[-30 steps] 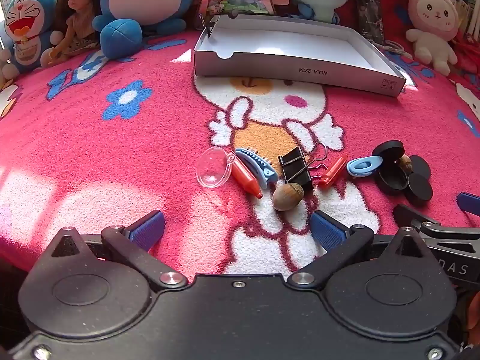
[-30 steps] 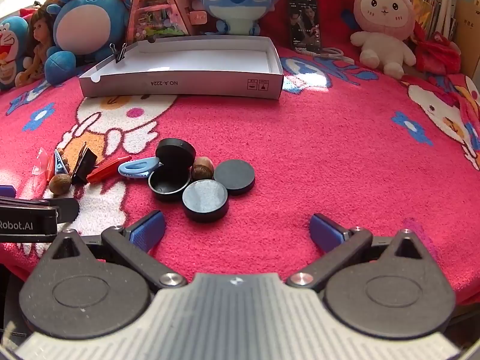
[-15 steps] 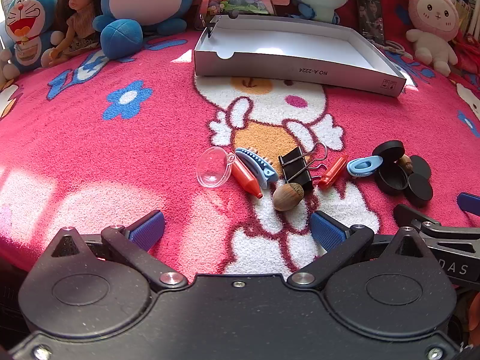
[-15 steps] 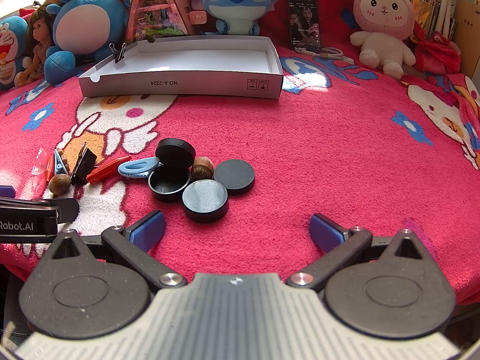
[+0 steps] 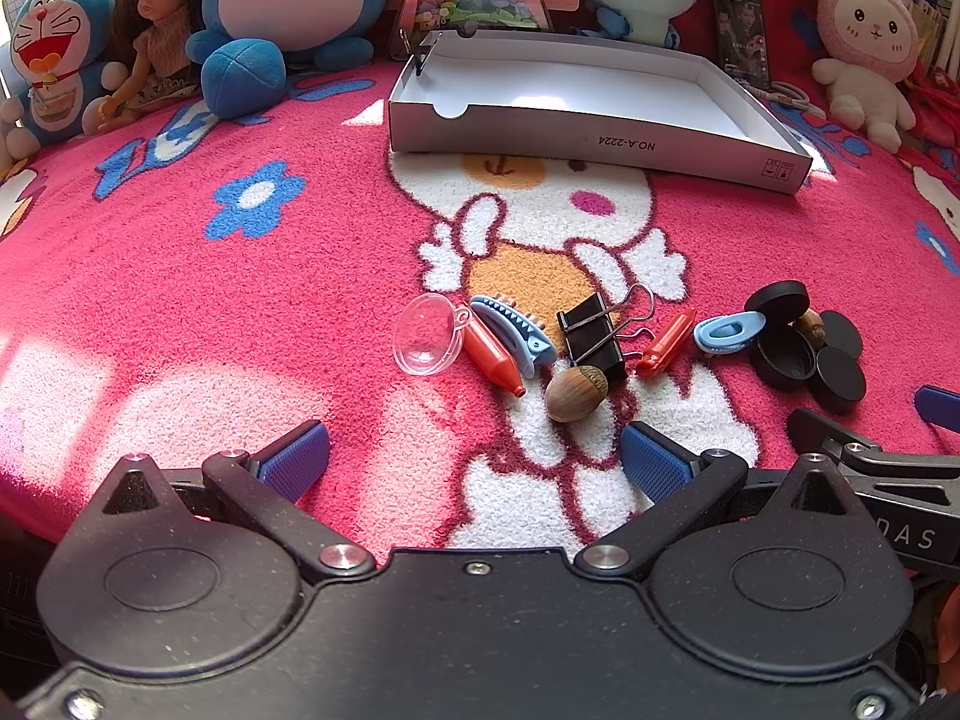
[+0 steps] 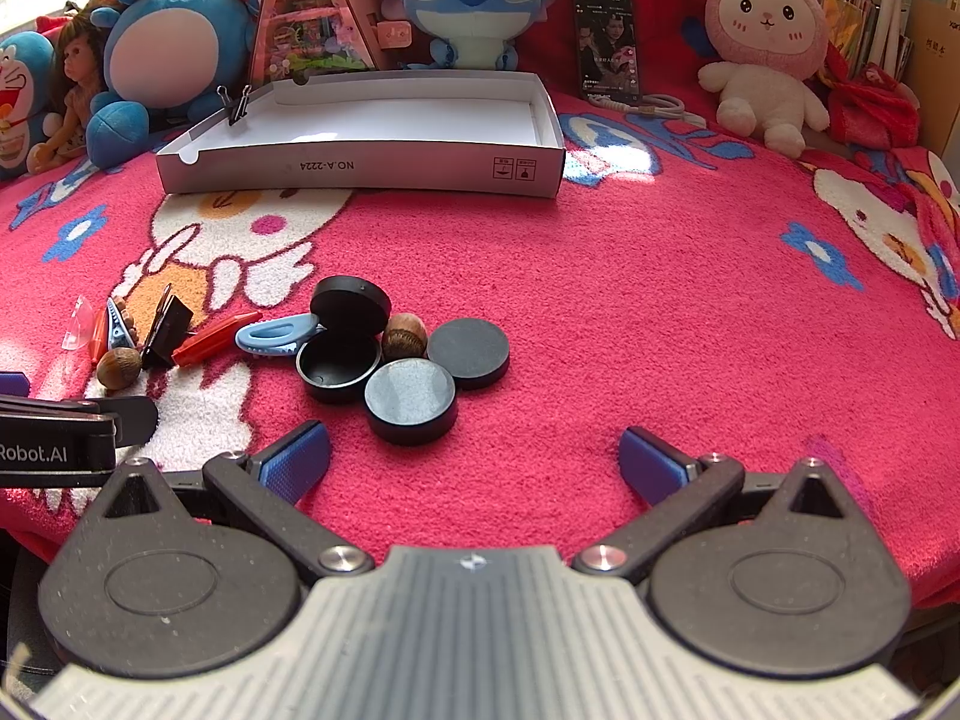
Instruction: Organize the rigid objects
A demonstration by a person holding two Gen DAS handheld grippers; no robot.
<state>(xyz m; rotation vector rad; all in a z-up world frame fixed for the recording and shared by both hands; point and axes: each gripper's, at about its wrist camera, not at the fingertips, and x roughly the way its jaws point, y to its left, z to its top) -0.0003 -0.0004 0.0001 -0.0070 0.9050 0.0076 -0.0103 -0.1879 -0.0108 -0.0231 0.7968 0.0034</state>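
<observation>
Trinkets [image 5: 600, 348] are all lying loose on the blanket [image 5: 240, 300]; we're seeing the white box [image 5: 600, 144] seemingly empty, and we're holding left gripper [image 5: 474, 459] and right gripper [image 6: 474, 459] spread, grasping nothing.

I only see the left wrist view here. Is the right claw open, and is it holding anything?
Observer: The right claw is open and holds nothing.
Operator: What lies closest to it?
Observer: A flat black disc, just ahead of its left finger.
Operator: How many clips are on the box corner?
Observer: It looks like two clips, side by side on the far left corner of the box.
</observation>
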